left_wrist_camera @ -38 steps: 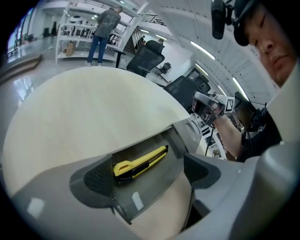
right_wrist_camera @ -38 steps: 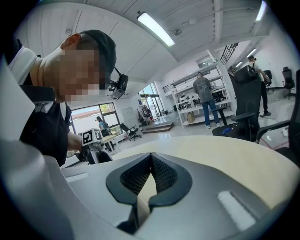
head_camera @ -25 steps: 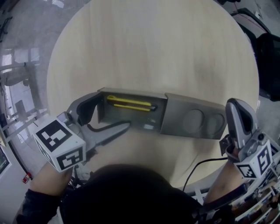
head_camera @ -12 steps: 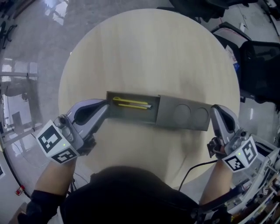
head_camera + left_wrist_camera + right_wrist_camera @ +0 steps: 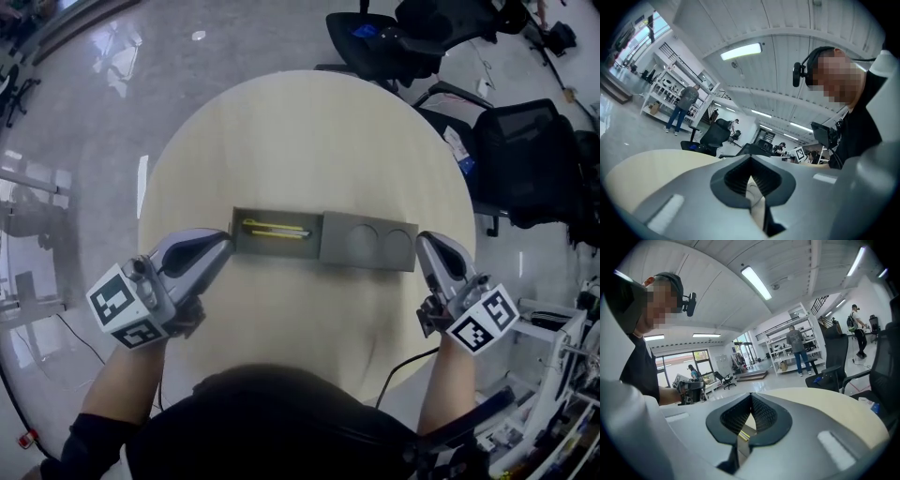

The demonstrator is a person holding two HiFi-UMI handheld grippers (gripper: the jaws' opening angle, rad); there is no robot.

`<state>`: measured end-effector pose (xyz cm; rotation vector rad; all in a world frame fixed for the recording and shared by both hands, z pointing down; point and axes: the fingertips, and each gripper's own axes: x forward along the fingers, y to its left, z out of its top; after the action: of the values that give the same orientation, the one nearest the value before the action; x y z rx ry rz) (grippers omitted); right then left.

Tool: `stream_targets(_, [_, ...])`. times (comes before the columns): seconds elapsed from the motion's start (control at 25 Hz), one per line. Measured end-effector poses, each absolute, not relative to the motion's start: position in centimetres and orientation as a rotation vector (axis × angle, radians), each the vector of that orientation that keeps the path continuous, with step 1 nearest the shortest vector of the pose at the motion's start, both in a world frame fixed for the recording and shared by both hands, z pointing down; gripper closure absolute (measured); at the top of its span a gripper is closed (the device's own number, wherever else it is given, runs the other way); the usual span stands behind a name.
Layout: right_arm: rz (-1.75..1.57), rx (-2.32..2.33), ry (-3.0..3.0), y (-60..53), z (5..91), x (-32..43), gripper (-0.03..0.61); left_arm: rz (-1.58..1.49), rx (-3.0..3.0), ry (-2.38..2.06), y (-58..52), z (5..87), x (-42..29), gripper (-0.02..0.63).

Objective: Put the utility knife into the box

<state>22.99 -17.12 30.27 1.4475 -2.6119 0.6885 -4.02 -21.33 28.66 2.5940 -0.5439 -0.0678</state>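
A grey box (image 5: 367,246) lies across the middle of the round wooden table (image 5: 309,141). Its left compartment is open, and the yellow utility knife (image 5: 275,229) lies inside it. The right part shows two round recesses. My left gripper (image 5: 223,244) is shut and empty, its tip right at the box's left end. My right gripper (image 5: 424,244) is also shut and empty, just off the box's right end. In the left gripper view the left gripper (image 5: 751,161) has its jaws together. The right gripper view shows the right gripper (image 5: 751,399) the same way.
Black office chairs (image 5: 412,37) stand beyond the table's far right, another chair (image 5: 525,159) to the right. A black cable (image 5: 405,367) hangs near the table's front edge. People (image 5: 683,110) stand far off by shelves.
The left gripper's jaws, open around the box's left end a second ago, have closed and drawn back to that end. The head view has pulled back and shows the whole table.
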Motion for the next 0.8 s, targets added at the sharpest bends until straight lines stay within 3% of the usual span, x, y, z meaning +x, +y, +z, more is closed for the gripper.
stream_targets(0.8, [0.545,1.637,-2.583,-8.3,19.5,12.4,0.563,-0.228,2.734,-0.546,-14.0,17.1,-18.5,0.615])
